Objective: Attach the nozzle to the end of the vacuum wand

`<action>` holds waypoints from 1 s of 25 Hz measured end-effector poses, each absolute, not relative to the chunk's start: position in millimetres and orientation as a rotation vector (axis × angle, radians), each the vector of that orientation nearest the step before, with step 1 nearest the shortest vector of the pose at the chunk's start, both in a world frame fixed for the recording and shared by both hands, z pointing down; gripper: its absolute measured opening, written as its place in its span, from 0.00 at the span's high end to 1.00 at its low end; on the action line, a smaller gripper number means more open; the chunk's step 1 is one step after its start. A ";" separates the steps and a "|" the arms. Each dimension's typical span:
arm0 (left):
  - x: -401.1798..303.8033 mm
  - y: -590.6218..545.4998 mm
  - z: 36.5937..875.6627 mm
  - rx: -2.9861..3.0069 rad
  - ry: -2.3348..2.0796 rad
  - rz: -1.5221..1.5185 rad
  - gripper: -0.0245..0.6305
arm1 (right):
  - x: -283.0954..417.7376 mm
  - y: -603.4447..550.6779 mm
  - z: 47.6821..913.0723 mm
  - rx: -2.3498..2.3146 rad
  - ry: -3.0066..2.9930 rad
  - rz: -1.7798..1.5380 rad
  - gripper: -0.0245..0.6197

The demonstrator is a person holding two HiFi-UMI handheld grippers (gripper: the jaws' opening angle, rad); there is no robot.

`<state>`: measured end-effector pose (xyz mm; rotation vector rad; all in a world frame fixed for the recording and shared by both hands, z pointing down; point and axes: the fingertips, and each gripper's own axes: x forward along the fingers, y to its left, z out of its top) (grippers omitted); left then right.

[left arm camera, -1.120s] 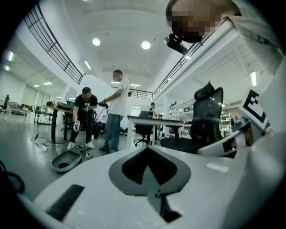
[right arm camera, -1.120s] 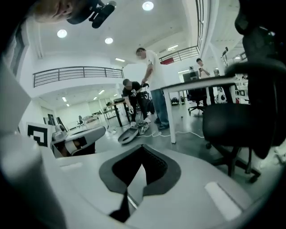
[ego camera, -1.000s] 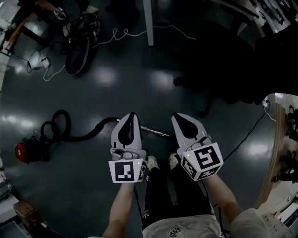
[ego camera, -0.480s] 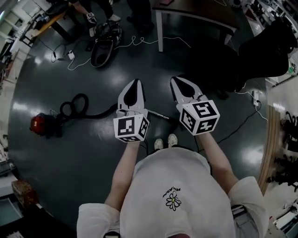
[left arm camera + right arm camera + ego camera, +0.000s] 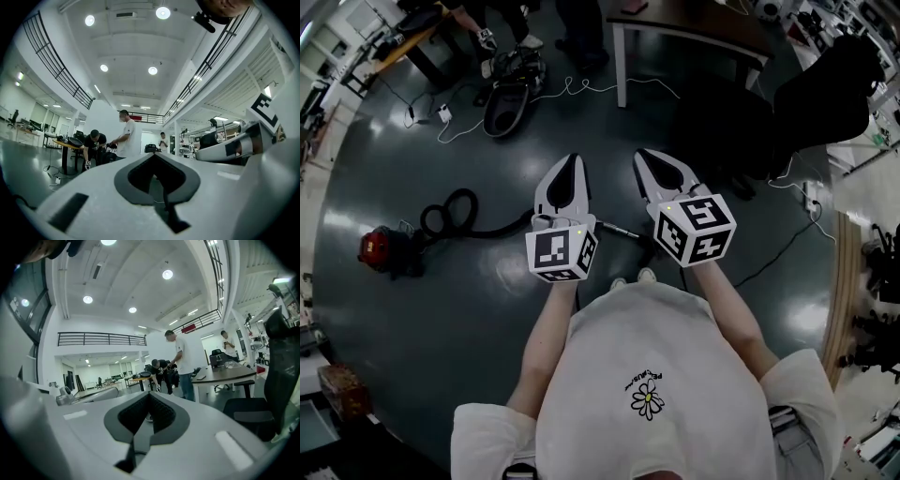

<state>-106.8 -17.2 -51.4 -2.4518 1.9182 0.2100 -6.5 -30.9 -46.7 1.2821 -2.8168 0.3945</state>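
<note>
In the head view a red vacuum cleaner (image 5: 377, 249) sits on the dark floor at the left. Its black hose (image 5: 457, 212) curls toward the middle. The thin metal wand (image 5: 620, 231) lies on the floor between and below my two grippers. I cannot pick out a nozzle in any view. My left gripper (image 5: 572, 161) and right gripper (image 5: 640, 154) are held side by side, high above the floor and roughly level. Both are shut with nothing between their jaws. The left gripper (image 5: 153, 155) and right gripper (image 5: 149, 394) show closed, empty tips in their own views.
A brown table (image 5: 694, 26) stands ahead, with a black office chair (image 5: 825, 94) to its right. A black bag-like object (image 5: 508, 99) and white cables (image 5: 581, 86) lie ahead on the left. A black cable (image 5: 778, 253) runs right. People (image 5: 125, 138) stand and bend near a desk.
Both grippers have risen well above the floor and stayed shut. The head view has pulled up and back, so the wand and vacuum look smaller and the person's white shirt fills the bottom.
</note>
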 end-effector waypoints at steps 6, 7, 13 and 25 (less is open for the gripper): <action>-116.5 -9.3 -58.3 -2.432 1.923 0.239 0.96 | -18.5 -20.9 -52.2 1.249 -2.820 0.315 0.95; -118.6 -8.6 -59.4 -2.428 1.927 0.245 0.96 | -20.7 -20.2 -53.5 1.242 -2.822 0.306 0.95; -131.3 -8.9 -63.8 -2.405 1.959 0.283 0.96 | -29.7 -21.8 -58.2 1.216 -2.831 0.277 0.95; -120.6 -32.6 -60.5 -2.421 1.947 0.294 0.96 | -15.8 -42.4 -48.8 1.234 -2.820 0.289 0.95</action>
